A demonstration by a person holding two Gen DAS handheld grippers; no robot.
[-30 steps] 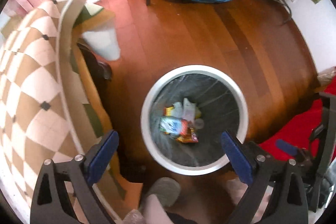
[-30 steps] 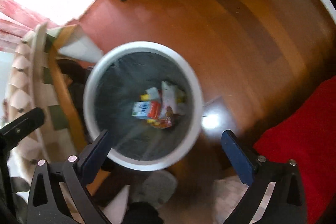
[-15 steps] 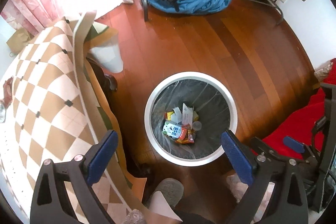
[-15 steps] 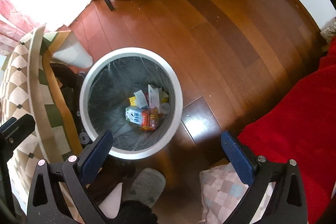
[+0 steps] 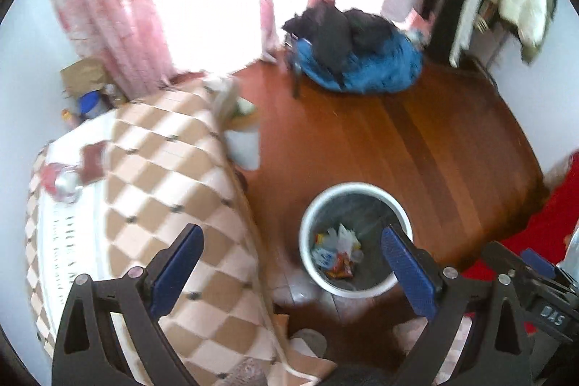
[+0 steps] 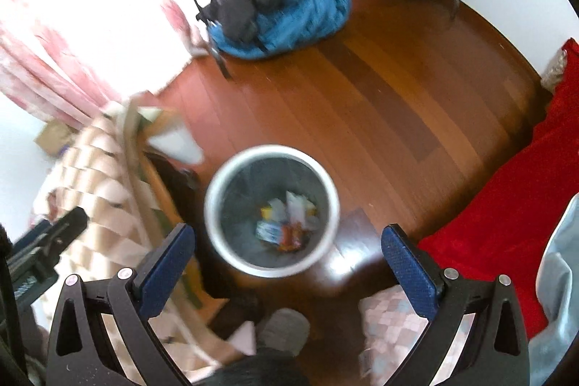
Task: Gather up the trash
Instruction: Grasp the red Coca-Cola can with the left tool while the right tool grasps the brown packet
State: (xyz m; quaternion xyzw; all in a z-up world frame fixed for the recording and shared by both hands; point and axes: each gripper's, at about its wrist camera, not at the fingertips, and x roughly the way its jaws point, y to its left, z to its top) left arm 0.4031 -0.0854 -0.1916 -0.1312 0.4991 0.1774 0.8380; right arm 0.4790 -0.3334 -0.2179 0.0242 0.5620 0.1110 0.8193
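A round white-rimmed trash bin [image 5: 307, 223] stands on the wood floor, lined with a dark bag and holding several wrappers and cartons [image 5: 334, 250]. It also shows in the right wrist view [image 6: 213, 190] with the trash [image 6: 286, 223] inside. My left gripper [image 5: 291, 263] is open and empty, high above the bin and the table edge. My right gripper [image 6: 287, 257] is open and empty, high above the bin. More trash, a red packet and a crushed can [image 5: 61, 179], lies on the checkered table [image 5: 163, 187] at far left.
A blue and black pile of clothes [image 5: 354, 60] lies on the floor by pink curtains [image 5: 119, 24]. A red blanket [image 6: 506, 223] is at right. A brown paper bag and bottles [image 5: 87, 85] sit in the left corner. A slippered foot [image 6: 282, 328] is below.
Both grippers have risen and pulled back from the bin, which now looks smaller. The left view has swung left, bringing the tabletop and its trash into sight.
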